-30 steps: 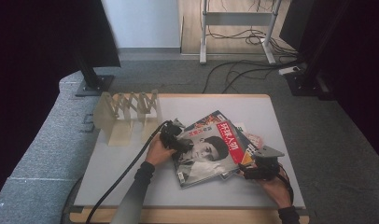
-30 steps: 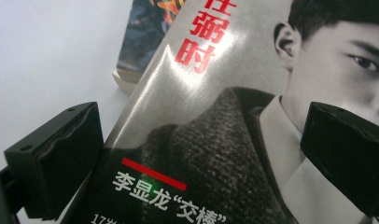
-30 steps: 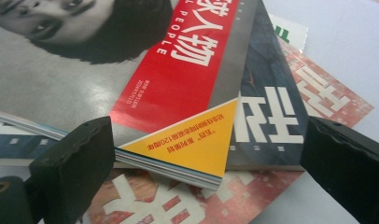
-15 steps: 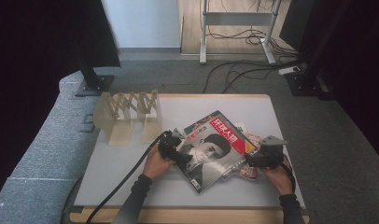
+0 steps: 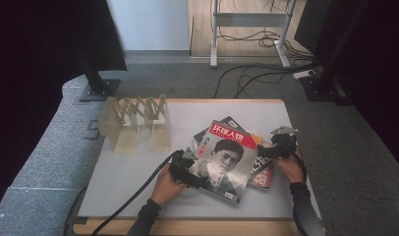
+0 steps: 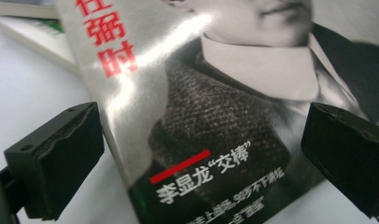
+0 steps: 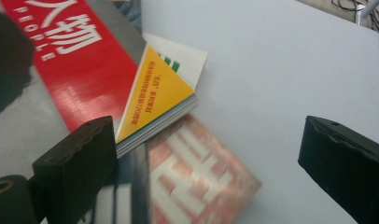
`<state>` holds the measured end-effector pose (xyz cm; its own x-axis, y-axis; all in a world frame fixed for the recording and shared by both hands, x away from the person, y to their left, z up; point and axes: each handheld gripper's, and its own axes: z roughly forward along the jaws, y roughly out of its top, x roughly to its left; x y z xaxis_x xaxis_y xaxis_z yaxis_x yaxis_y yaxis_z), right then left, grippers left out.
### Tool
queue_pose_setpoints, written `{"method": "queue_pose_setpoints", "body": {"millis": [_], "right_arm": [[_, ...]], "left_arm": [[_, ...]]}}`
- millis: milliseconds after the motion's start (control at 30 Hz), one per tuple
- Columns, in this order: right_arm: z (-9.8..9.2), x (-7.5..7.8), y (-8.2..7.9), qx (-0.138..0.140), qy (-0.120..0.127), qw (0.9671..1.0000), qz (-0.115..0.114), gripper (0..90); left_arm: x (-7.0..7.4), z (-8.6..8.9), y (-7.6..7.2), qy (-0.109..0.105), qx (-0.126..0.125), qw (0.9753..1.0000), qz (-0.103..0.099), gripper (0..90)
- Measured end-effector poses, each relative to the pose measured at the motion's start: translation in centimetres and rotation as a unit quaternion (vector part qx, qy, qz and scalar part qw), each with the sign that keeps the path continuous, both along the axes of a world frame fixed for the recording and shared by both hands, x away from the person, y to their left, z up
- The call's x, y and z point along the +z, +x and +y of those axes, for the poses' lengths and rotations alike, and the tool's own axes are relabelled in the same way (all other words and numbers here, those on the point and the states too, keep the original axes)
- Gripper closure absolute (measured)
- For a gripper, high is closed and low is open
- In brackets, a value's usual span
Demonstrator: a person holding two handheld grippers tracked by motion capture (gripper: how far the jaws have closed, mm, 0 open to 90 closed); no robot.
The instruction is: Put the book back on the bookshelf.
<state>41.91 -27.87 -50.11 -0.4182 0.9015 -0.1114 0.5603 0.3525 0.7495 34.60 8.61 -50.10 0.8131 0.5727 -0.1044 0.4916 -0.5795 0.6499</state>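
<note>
A magazine [image 5: 226, 160] with a red title band and a portrait cover lies on top of a loose pile of magazines and books at the table's middle right. My left gripper [image 5: 187, 174] sits at the magazine's near left corner. In the left gripper view its jaws stand wide open [image 6: 201, 163], with the cover [image 6: 215, 107] between and beyond them. My right gripper [image 5: 276, 150] is at the pile's right edge, open [image 7: 211, 172]. Its left jaw rests near a yellow and white book [image 7: 155, 93], beside the red band [image 7: 80, 60] and above a reddish magazine [image 7: 197, 177].
A pale wooden folding rack [image 5: 136, 123] stands at the back left of the white table [image 5: 128, 172]. A black cable [image 5: 133, 194] trails from my left gripper to the front edge. Stands and floor cables lie beyond the table.
The top magazine has turned and settled more squarely on the pile. My left gripper has slid toward the near edge along it; my right gripper has moved slightly away from me.
</note>
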Motion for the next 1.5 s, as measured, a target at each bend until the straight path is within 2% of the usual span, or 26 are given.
{"method": "queue_pose_setpoints", "body": {"millis": [100,200,300,400,433,533,667,900,1033,1133,1167,1300,1500], "right_arm": [[0.2,0.1,1.3,-0.003,-0.003,1.0000,0.001,4.3],[0.5,0.1,2.4,-0.008,-0.008,0.9999,-0.001,5.1],[0.6,0.2,2.7,-0.008,-0.008,0.9999,0.003,5.2],[0.7,0.5,2.5,-0.002,-0.010,0.9999,0.002,6.4],[0.7,0.7,2.3,0.002,-0.004,1.0000,0.000,6.4],[0.7,1.2,1.9,0.009,0.010,0.9999,-0.001,6.4],[1.2,1.5,1.3,0.026,0.019,0.9995,0.001,6.3],[2.7,1.3,1.0,0.059,0.039,0.9971,0.028,4.5],[2.9,0.9,1.4,0.063,0.050,0.9958,0.044,3.0],[3.0,0.3,1.9,0.063,0.058,0.9947,0.057,1.9],[3.0,0.2,2.1,0.064,0.059,0.9944,0.060,1.6],[3.1,-0.4,2.9,0.068,0.081,0.9913,0.078,0.0],[3.4,-0.5,4.0,0.075,0.095,0.9873,0.102,0.0]], "left_arm": [[0.0,-0.7,-0.9,-0.001,-0.008,1.0000,-0.005,0.0],[-0.2,-1.4,-2.1,0.017,-0.030,0.9992,-0.017,0.0],[-0.2,-1.1,-2.1,0.018,-0.036,0.9991,-0.012,0.0],[-0.2,-0.4,-1.9,0.017,-0.028,0.9993,-0.016,0.0],[-0.4,0.5,-1.6,0.015,-0.012,0.9996,-0.022,0.0],[-0.8,2.2,-1.0,0.002,0.009,0.9998,-0.016,0.0],[-1.3,3.2,-1.0,-0.006,0.016,0.9997,-0.015,0.0],[-2.3,3.4,-1.2,-0.026,0.015,0.9991,-0.029,0.0],[-2.6,3.5,-1.3,-0.033,0.017,0.9988,-0.032,0.0],[-2.6,3.4,-1.3,-0.030,0.025,0.9990,-0.022,0.0],[-2.7,3.5,-1.1,-0.036,0.033,0.9988,-0.002,0.0],[-2.7,3.4,-1.2,-0.029,0.031,0.9991,-0.009,0.0],[-2.7,3.4,-1.2,-0.027,0.030,0.9991,-0.009,0.0]]}}
